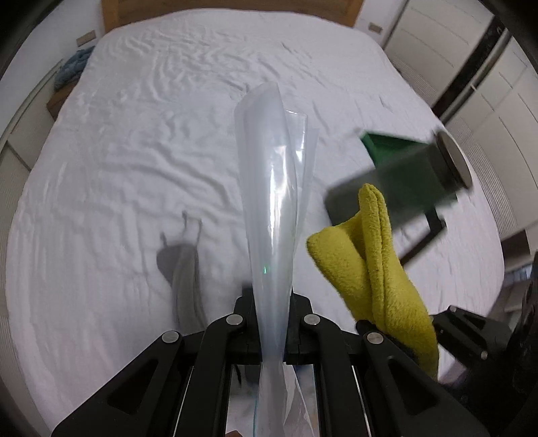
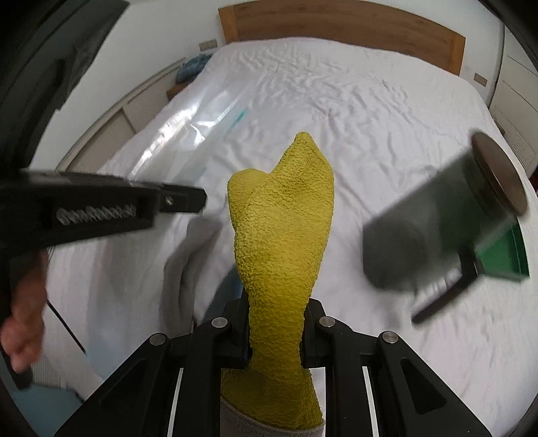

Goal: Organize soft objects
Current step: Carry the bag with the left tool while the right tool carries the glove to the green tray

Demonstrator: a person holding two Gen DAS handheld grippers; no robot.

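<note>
My left gripper (image 1: 273, 322) is shut on a clear plastic bag (image 1: 274, 188) that stands up between its fingers above the white bed (image 1: 134, 151). My right gripper (image 2: 275, 336) is shut on a folded yellow fleece cloth (image 2: 282, 228), held upright. The yellow cloth also shows in the left wrist view (image 1: 373, 269), just right of the bag. The clear bag shows in the right wrist view (image 2: 188, 124), to the left of the cloth. A grey soft item (image 1: 185, 279) lies on the sheet at lower left.
A green and grey block with a metal disc (image 1: 413, 168) is blurred at the right; it also shows in the right wrist view (image 2: 447, 222). A wooden headboard (image 2: 336, 23) stands at the far end. A blue cloth (image 1: 72, 65) lies on a bedside shelf.
</note>
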